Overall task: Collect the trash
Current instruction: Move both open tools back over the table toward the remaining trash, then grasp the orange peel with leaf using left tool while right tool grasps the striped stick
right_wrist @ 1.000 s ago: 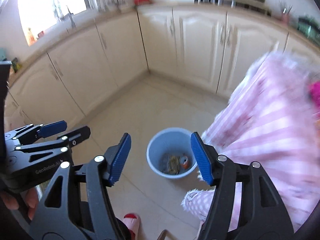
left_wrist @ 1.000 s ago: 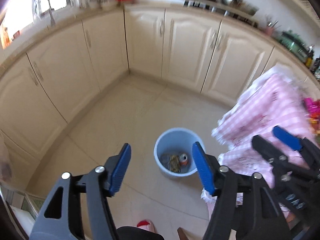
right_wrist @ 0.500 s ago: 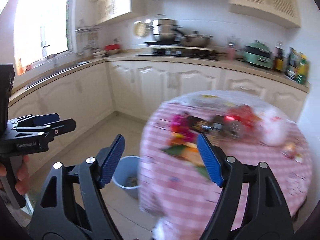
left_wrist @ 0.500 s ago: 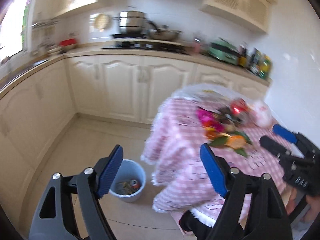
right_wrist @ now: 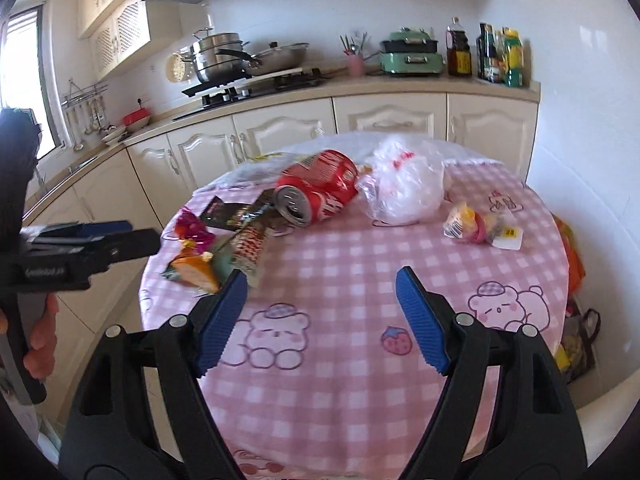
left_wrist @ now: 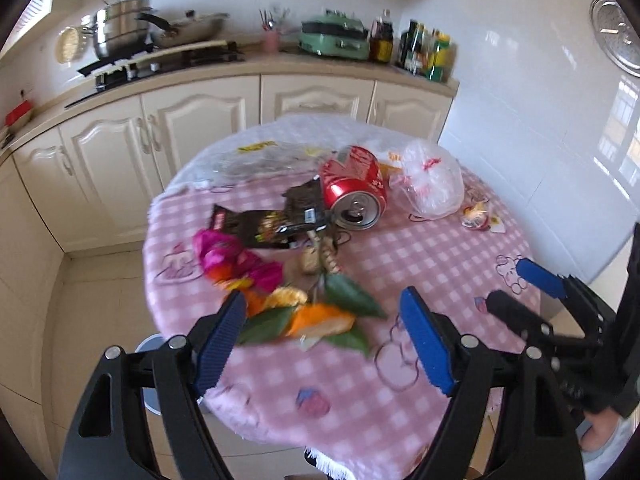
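A crushed red can (left_wrist: 354,188) lay on its side on the pink-checked bench (left_wrist: 432,264), touching a dark wrapper (left_wrist: 264,222), with orange peel and leaves (left_wrist: 308,316) nearer the left gripper (left_wrist: 326,340). All lay ahead of the fingers, untouched. The left gripper's fingers stood wide and empty; the right gripper (right_wrist: 320,316) likewise, over bare cloth.

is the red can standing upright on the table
No, the can lies on its side on the table, its opened top facing the camera in the right wrist view.
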